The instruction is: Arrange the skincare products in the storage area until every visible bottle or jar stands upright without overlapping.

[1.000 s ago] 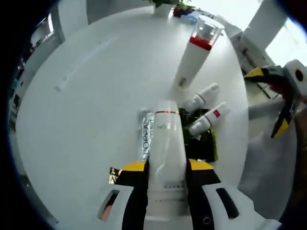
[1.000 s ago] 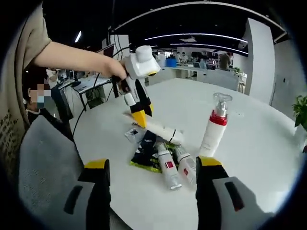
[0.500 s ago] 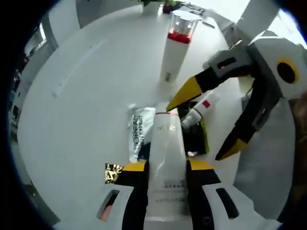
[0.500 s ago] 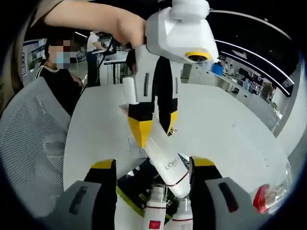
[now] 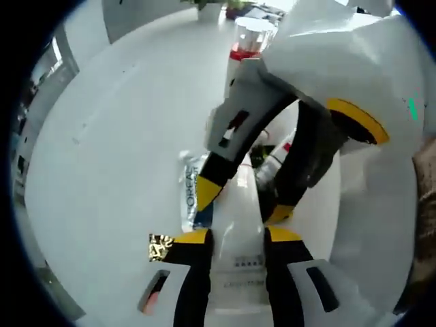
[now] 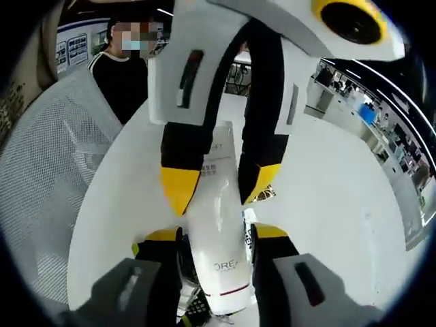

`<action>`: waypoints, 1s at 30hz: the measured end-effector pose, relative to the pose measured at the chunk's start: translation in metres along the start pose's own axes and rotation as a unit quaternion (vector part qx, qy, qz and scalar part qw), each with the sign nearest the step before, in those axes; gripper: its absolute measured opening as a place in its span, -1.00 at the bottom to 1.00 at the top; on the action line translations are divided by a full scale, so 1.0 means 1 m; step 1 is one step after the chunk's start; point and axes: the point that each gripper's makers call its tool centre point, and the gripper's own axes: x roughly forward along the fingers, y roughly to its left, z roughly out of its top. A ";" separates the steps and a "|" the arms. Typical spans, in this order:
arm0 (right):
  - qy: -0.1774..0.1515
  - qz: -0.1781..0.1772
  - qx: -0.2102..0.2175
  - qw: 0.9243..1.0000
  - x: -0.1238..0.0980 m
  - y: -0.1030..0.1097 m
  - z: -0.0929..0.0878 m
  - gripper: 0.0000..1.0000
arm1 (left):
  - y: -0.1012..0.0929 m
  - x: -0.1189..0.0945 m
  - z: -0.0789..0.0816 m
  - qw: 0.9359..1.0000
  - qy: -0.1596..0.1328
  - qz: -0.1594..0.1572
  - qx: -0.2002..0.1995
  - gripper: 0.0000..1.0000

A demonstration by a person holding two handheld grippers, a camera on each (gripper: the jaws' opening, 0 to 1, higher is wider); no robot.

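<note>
A white L'Oreal bottle (image 5: 237, 228) lies between my left gripper (image 5: 235, 237)'s jaws, which are shut on it and hold it above the white round table (image 5: 116, 136). My right gripper (image 5: 243, 201) comes in from the right, and its yellow-tipped jaws straddle the bottle's far end with a slim gap. In the right gripper view the same bottle (image 6: 216, 272) runs from my left gripper (image 6: 218, 184) down between my right gripper (image 6: 214, 235)'s jaws. A pump bottle with a red collar (image 5: 246, 42) stands upright behind. A white tube (image 5: 276, 160) and a silver sachet (image 5: 189, 194) lie on the table.
A gold foil scrap (image 5: 160, 246) lies near my left jaw. A dark packet (image 5: 259, 151) lies under the tubes. A grey mesh chair (image 6: 48, 177) stands at the table's edge, with a seated person (image 6: 129, 75) behind it. Open office space lies beyond.
My right gripper has come in close and its jaws have narrowed around the far end of the bottle. My left gripper has kept its hold on the bottle.
</note>
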 end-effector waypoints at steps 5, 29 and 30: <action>-0.008 0.047 0.000 0.999 0.007 0.012 0.004 -0.55 | 0.015 -0.031 0.045 0.996 -0.079 0.017 0.036 -1.00; 0.040 0.072 -0.063 0.995 -0.001 0.035 -0.015 -0.34 | 0.001 -0.020 -0.007 0.999 -0.046 0.014 0.015 -0.82; 0.040 0.072 -0.064 0.994 -0.001 0.036 -0.015 -0.32 | 0.001 -0.020 -0.007 0.999 -0.048 0.014 0.013 -0.79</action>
